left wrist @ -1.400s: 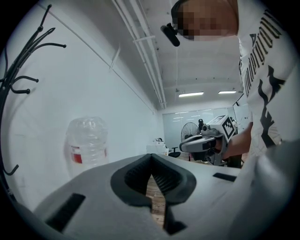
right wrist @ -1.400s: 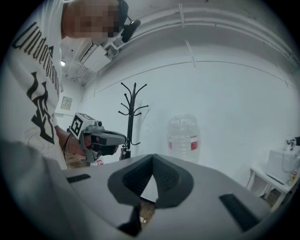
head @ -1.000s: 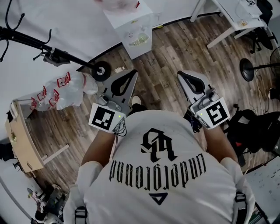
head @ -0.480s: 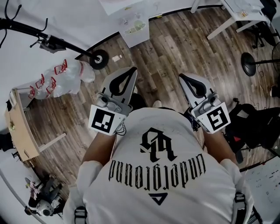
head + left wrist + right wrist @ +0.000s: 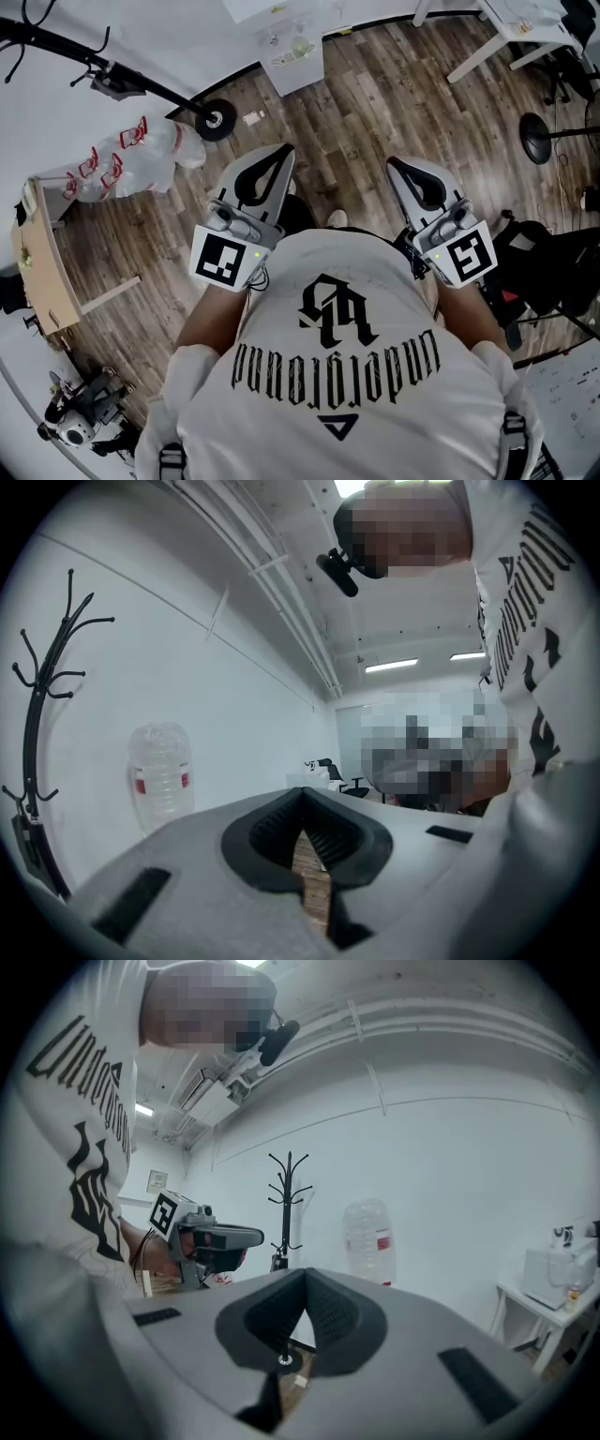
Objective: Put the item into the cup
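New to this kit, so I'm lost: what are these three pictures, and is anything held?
Someone in a white T-shirt holds a two-jaw gripper in each hand. One picture looks down from their head: the left gripper and right gripper point out over a wooden floor. The other two come from cameras riding on each gripper, looking along its jaws. Both pairs of jaws are shut, with nothing between them. By the wall stand a big water bottle and a coat stand.
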`<state>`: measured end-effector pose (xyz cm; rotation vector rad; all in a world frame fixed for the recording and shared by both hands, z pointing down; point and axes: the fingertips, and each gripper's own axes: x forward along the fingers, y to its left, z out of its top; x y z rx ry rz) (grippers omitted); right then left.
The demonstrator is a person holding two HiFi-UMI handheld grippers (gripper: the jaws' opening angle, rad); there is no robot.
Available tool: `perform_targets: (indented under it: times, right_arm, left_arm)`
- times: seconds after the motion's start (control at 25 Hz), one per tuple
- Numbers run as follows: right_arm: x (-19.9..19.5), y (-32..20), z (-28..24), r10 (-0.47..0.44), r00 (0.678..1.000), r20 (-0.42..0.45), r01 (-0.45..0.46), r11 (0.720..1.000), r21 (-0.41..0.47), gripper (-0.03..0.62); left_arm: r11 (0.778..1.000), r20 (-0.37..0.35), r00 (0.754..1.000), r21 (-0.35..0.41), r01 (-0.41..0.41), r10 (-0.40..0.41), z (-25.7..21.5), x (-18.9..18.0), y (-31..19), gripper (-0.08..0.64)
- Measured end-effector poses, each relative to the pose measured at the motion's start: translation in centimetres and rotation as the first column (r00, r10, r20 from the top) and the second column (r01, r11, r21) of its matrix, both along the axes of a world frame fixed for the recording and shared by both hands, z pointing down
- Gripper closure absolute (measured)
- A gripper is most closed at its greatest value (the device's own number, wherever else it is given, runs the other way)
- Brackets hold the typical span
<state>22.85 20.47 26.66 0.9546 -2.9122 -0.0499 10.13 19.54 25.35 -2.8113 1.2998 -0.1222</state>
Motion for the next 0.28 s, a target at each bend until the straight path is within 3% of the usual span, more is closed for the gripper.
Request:
perform_targets:
  times: [0.28]
  right_arm:
    - [0.12, 1.15, -0.14, -0.001, 1.000, -0.002, 0.001, 1.000, 0.008, 0.586]
  left_arm:
    - [1.000, -0.003, 1.000, -0.001, 0.003, -0.003, 0.05, 0.05, 1.19, 0.554]
